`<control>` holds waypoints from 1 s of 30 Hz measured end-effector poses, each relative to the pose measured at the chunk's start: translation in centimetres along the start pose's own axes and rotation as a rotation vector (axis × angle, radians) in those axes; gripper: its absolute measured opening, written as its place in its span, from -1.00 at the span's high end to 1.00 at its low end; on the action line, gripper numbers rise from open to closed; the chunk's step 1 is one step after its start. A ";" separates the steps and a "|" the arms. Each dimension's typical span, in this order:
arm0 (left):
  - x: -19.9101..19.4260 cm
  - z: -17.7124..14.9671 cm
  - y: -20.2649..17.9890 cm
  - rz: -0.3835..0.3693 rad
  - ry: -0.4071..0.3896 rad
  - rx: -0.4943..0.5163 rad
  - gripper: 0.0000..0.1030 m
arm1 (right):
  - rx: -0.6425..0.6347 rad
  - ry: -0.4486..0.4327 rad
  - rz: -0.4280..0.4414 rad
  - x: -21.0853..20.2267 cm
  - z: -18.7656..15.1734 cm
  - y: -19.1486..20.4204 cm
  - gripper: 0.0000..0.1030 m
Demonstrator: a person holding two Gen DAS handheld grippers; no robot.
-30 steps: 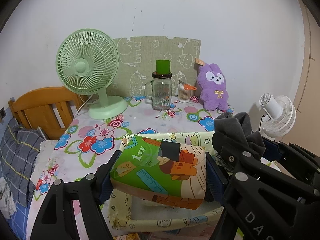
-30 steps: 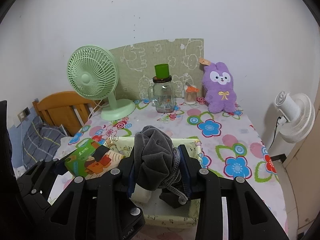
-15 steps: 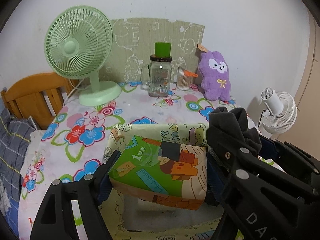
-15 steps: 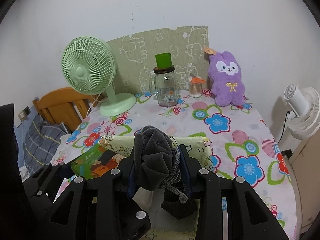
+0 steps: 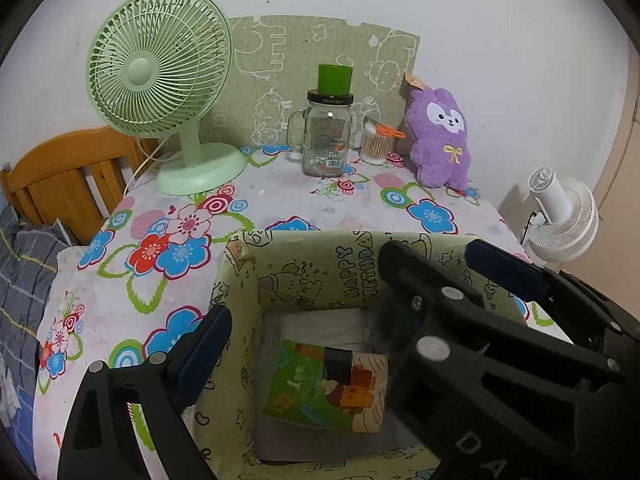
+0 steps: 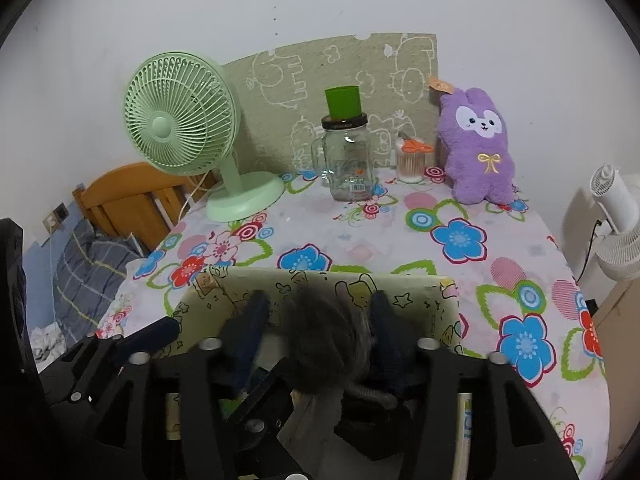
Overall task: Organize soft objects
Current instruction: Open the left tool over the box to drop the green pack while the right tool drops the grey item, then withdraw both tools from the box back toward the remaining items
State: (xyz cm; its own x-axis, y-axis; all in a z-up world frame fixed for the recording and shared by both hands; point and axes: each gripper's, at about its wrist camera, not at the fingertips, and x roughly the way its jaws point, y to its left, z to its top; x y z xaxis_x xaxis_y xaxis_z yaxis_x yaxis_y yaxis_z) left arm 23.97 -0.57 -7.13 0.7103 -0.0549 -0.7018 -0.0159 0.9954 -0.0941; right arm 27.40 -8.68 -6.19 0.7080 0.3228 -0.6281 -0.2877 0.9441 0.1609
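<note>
- Fabric bin [image 5: 304, 276] near on the worktop [image 5: 280, 204], open-topped, soft pale-green walls printed with cartoon figures and "HAPPY BIRTHDAY".
- Tissue pack [image 5: 326, 390] lying inside the bin, glossy green and orange wrapper, tilted against a white lining; free of both pads.
- Left tongs [image 5: 320, 320] spread wide and opening over the bin, left finger outside the bin's left wall, right finger hidden behind the other tool; nothing gripped.
- Right tongs [image 6: 318, 320] opening, blue pads either side of a grey cloth [image 6: 328, 340]; cloth blurred, fuzzy, bunched, with a thick grey cord [image 6: 370, 394] below; left pad apart from it, contact at the right pad not clear.
- Cloth at the bin's near-right part, just above or within the opening.
- Right tool's black frame crossing the left view, covering the bin's right half.
- Far left: green fan [image 5: 160, 64], round ribbed plastic grille on a round base.
- Far centre: clear glass jar [image 5: 326, 136] with handle and dark lid, green cup [image 5: 335, 79] upturned on top.
- Just right of the jar: small clear tub [image 5: 376, 146] of cotton swabs, an orange item on top.
- Far right: purple plush [image 5: 440, 136], fluffy, white face patch, gold bow, leaning at the wall.
- Behind these: green board [image 5: 320, 52] with white animal outlines.
- Worktop cloth white with bright flowers and rings.
- Left beyond the worktop: wooden headboard [image 5: 60, 176], checked grey bedding [image 5: 20, 280].
- Right beyond the worktop: white fan [image 5: 564, 216].
</note>
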 end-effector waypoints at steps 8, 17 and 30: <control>-1.0 -0.2 -0.4 0.007 -0.022 0.012 -0.85 | 0.000 -0.006 0.000 -0.8 0.0 0.0 -0.49; -3.1 -0.5 -1.1 0.018 -0.059 0.028 -0.94 | 0.009 -0.030 -0.012 -3.2 -0.4 0.0 -0.61; -6.9 -1.5 -2.1 0.019 -0.119 0.046 -0.99 | 0.008 -0.086 -0.046 -7.8 -1.2 0.6 -0.81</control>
State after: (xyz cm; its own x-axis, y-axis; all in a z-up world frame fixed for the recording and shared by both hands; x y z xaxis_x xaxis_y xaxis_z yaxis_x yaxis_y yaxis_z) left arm 18.05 -2.36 -3.09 0.7887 -0.0289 -0.6142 0.0002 0.9989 -0.0468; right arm 20.94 -10.76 -2.09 0.7733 0.2833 -0.5673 -0.2486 0.9585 0.1397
